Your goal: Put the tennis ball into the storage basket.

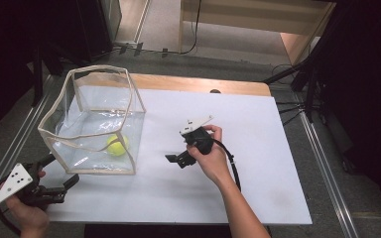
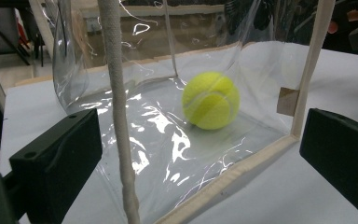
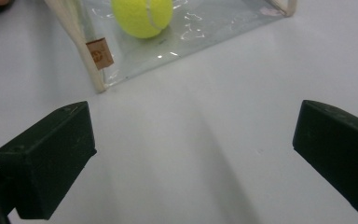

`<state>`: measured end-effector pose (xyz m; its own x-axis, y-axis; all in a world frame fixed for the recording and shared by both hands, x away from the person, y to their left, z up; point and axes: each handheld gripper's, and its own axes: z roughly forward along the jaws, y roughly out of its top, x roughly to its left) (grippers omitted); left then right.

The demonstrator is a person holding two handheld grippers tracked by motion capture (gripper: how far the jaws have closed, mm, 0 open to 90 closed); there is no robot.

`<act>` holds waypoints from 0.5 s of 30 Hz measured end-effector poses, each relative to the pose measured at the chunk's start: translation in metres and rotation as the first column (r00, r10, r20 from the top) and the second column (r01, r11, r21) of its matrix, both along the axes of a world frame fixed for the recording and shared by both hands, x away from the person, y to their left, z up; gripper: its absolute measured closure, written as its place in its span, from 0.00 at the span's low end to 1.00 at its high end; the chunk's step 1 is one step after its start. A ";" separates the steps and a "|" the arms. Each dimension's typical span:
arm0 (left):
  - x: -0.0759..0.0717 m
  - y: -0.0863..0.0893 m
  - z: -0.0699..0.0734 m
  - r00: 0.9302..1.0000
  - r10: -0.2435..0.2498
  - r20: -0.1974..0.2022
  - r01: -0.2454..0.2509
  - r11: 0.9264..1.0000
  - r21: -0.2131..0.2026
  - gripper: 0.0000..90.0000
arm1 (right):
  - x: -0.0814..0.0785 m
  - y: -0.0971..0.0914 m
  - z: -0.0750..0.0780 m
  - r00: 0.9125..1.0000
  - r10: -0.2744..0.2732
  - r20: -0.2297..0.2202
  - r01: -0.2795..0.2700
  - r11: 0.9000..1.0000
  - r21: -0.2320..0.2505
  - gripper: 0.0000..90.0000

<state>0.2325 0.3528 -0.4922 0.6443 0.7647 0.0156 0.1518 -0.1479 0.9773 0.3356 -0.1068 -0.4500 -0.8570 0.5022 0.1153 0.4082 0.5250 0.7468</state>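
A clear plastic bag [image 1: 99, 69] with beige trim stands open on the left of the white board [image 1: 263, 148]. A yellow tennis ball [image 1: 116, 145] lies on its floor near the front right corner. My left gripper [image 1: 61, 171] is open at the board's front left edge, just outside the bag's front corner; in its view the gripper [image 2: 198, 163] faces the ball [image 2: 210, 100] through the bag's wall [image 2: 119, 93]. My right gripper [image 1: 178, 151] hovers open mid-board, right of the bag. Its view has the gripper [image 3: 191, 158] over bare board, with the ball [image 3: 142, 16] and the bag's corner trim [image 3: 76, 42] ahead.
The white board lies on a wooden table [image 1: 203, 84] whose far edge shows behind it. Metal rails [image 1: 322, 163] run along both sides. A black cable [image 1: 234, 168] trails from the right gripper. Dark stands and cables are at the back right.
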 end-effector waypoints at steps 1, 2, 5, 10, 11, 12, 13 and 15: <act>0.000 0.000 0.000 1.000 0.000 0.000 0.000 1.000 0.000 0.00 | -0.001 -0.004 -0.001 1.000 -0.010 0.002 0.010 1.000 0.004 0.00; 0.000 0.000 0.000 1.000 0.002 -0.001 -0.002 1.000 0.001 0.00 | -0.002 -0.007 -0.002 1.000 -0.012 0.003 0.012 1.000 0.009 0.00; 0.000 0.000 0.000 1.000 0.002 -0.001 -0.002 1.000 0.001 0.00 | -0.004 -0.017 -0.006 0.999 -0.033 0.002 0.033 0.999 0.011 0.00; 0.000 0.000 0.000 1.000 0.002 -0.001 -0.002 1.000 0.000 0.00 | -0.009 -0.035 -0.013 0.998 -0.069 0.002 0.068 0.997 0.025 0.00; 0.000 0.000 0.000 1.000 0.001 0.000 -0.001 1.000 -0.001 0.00 | -0.010 -0.038 -0.014 0.997 -0.077 0.005 0.076 0.997 0.024 0.00; 0.000 0.000 0.000 1.000 0.001 0.000 -0.001 1.000 -0.001 0.00 | -0.010 -0.042 -0.015 0.997 -0.082 0.007 0.081 0.996 0.028 0.00; 0.000 0.000 0.000 1.000 0.001 0.000 -0.001 1.000 0.000 0.00 | -0.012 -0.045 -0.016 0.996 -0.087 0.001 0.087 0.996 0.031 0.00; 0.000 0.000 0.000 1.000 0.001 0.000 -0.001 1.000 -0.001 0.00 | -0.014 -0.052 -0.017 0.995 -0.100 0.008 0.100 0.994 0.036 0.00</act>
<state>0.2324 0.3525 -0.4924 0.6433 0.7655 0.0147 0.1523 -0.1467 0.9774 0.3220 -0.1584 -0.4673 -0.8040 0.5812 0.1259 0.4495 0.4554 0.7685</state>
